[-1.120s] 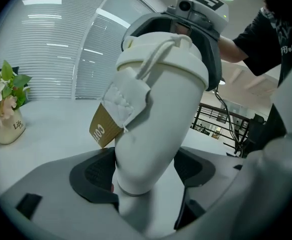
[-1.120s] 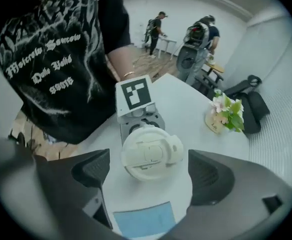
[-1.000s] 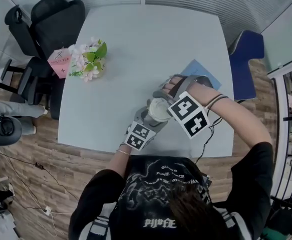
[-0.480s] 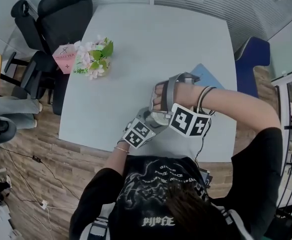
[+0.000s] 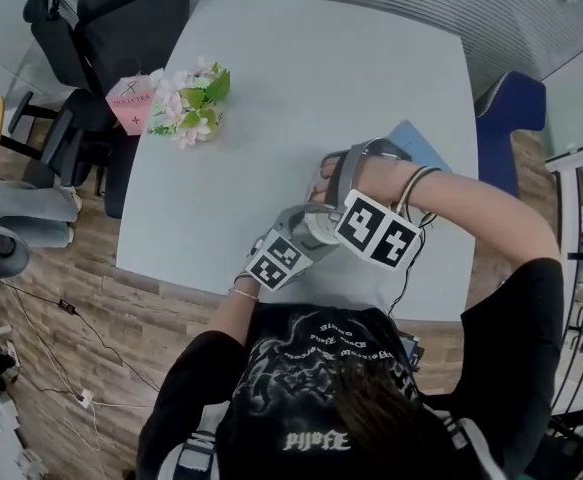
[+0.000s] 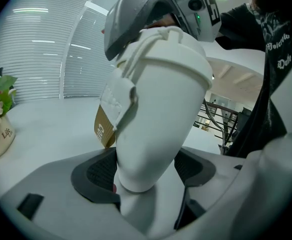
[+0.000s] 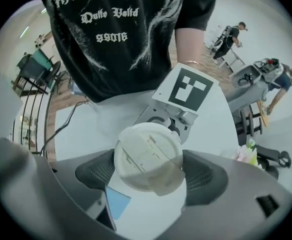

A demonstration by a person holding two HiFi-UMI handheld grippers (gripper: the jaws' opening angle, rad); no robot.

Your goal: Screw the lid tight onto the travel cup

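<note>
Head view first: the cup (image 5: 318,232) is held over the counter (image 5: 271,78) near its front edge, right in front of the person, and it's mostly buried under the two grippers. The left gripper (image 5: 299,240) comes at it from the lower left. The right gripper (image 5: 333,220) comes from above, with its marker cube over the cup's right side. Flowers (image 5: 186,103) sit well apart at the counter's far left. A blue sheet (image 5: 423,148) lies near the right edge, next to the right hand (image 5: 346,173), and a chair (image 5: 121,28) stands off the left corner. Left gripper view: the cup leans to the right, with its narrow bottom end down between the fingers (image 6: 96,173). Both dark pads press against it, so these fingers are closed on the cup's base. The lid (image 6: 172,51) is on top of the cup with the right gripper sitting over it, and a brown tag (image 6: 103,130) hangs off the cup's left side. Right gripper view: this one looks down onto the lid, which sits square between the fingers (image 7: 206,176). One pad touches each side of its rim, so they're clamped on the lid. The left gripper's marker cube shows just past the lid, and the blue sheet peeks out below it.
</note>
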